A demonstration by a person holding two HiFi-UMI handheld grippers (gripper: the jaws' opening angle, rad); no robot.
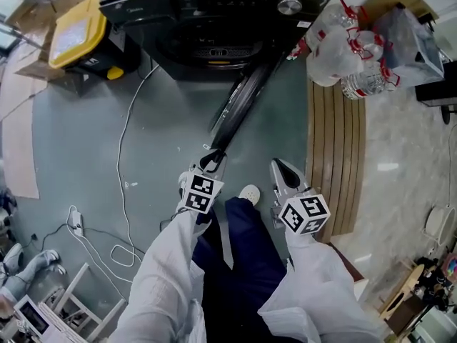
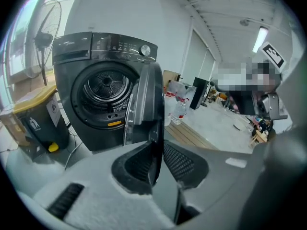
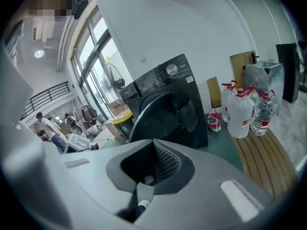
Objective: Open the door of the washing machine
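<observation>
The dark washing machine (image 1: 207,20) stands at the top of the head view, its drum (image 2: 105,87) exposed. Its round door (image 1: 239,106) is swung out and seen edge-on, reaching towards me. My left gripper (image 1: 212,161) is shut on the door's outer edge. In the left gripper view that dark edge (image 2: 154,128) runs down between the two pads of the left gripper (image 2: 156,164). My right gripper (image 1: 282,168) hangs to the right of the door, apart from it. It is shut with nothing held, and in its own view the right gripper (image 3: 152,164) faces the door (image 3: 168,114).
A yellow-lidded bin (image 1: 75,31) stands left of the machine. Large water bottles (image 1: 343,56) sit at its right on a slatted wooden platform (image 1: 335,148). White cables (image 1: 121,156) trail over the green floor. The person's leg and white shoe (image 1: 248,194) lie between the grippers.
</observation>
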